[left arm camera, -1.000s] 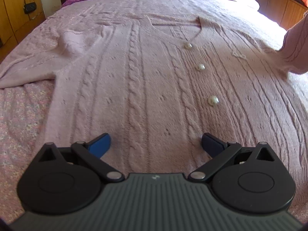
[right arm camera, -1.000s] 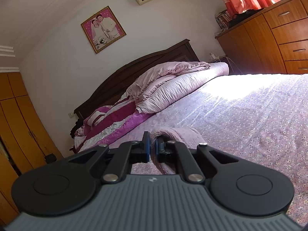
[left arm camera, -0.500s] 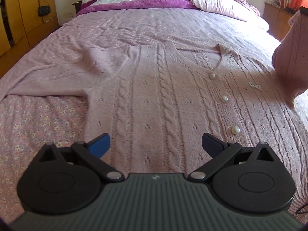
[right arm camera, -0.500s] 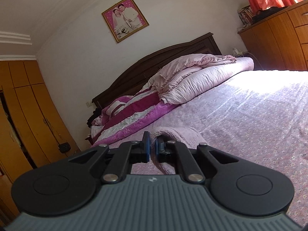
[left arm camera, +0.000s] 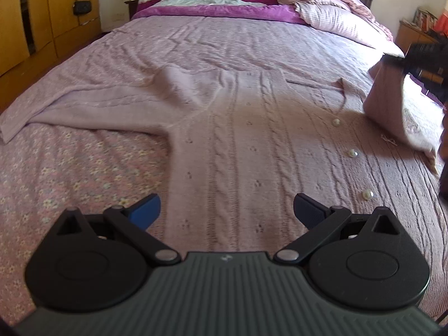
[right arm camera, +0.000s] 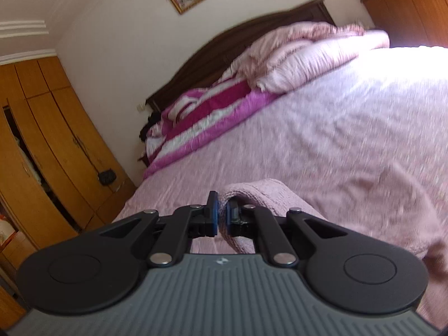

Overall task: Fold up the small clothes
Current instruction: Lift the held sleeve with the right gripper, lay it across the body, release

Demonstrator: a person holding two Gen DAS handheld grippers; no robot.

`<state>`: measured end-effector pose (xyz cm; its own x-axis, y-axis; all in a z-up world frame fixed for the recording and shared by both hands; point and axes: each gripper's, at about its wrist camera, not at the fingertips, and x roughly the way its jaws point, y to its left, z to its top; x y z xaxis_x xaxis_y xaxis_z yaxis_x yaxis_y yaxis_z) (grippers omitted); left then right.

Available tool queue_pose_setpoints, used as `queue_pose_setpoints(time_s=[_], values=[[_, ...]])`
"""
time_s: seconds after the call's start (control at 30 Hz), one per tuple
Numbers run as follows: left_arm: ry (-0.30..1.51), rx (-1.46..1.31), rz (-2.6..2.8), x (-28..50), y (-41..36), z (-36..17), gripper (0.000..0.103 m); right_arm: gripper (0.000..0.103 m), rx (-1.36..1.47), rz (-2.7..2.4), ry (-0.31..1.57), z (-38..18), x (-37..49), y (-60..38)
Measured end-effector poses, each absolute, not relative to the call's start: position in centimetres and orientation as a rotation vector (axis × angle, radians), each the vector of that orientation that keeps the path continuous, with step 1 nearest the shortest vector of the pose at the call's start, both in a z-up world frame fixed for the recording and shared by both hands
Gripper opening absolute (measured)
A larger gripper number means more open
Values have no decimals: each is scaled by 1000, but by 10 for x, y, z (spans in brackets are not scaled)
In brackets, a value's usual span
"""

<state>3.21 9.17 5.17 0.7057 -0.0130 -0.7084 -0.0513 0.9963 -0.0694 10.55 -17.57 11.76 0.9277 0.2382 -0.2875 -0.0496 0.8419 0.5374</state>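
A pale pink cable-knit cardigan (left arm camera: pixel 252 145) with pearl buttons (left arm camera: pixel 352 153) lies flat on the bed, its left sleeve (left arm camera: pixel 84 112) stretched out to the left. My left gripper (left arm camera: pixel 226 212) is open and empty, low over the cardigan's lower left part. My right gripper (right arm camera: pixel 221 218) is shut on the cardigan's right sleeve (right arm camera: pixel 252 196) and holds it lifted. In the left wrist view the lifted sleeve (left arm camera: pixel 386 103) hangs from the right gripper (left arm camera: pixel 420 56) at the far right.
The bed has a pink floral cover (left arm camera: pixel 70 173). A magenta striped blanket (left arm camera: pixel 218 0) and pink pillows (right arm camera: pixel 308 53) lie at the headboard. Wooden wardrobes (right arm camera: pixel 42 151) stand on the left, a wooden dresser (right arm camera: pixel 414 8) on the right.
My left gripper has drawn back and to the left, so the left sleeve shows. My right gripper has tilted and carried the sleeve inward over the cardigan.
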Motion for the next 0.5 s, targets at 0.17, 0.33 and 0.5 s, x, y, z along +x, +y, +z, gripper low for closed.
queue_pose_setpoints(time_s=[0.17,0.33,0.5], values=[[789,-96,29,31,98,50,103,6,536,186,455,77,112,-156],[795,-106,27,31,98,48,103,6,563,217,551,53,118,-148],[793,-97,21,30,96,48,103,20,576,232,599,43,119,-146]])
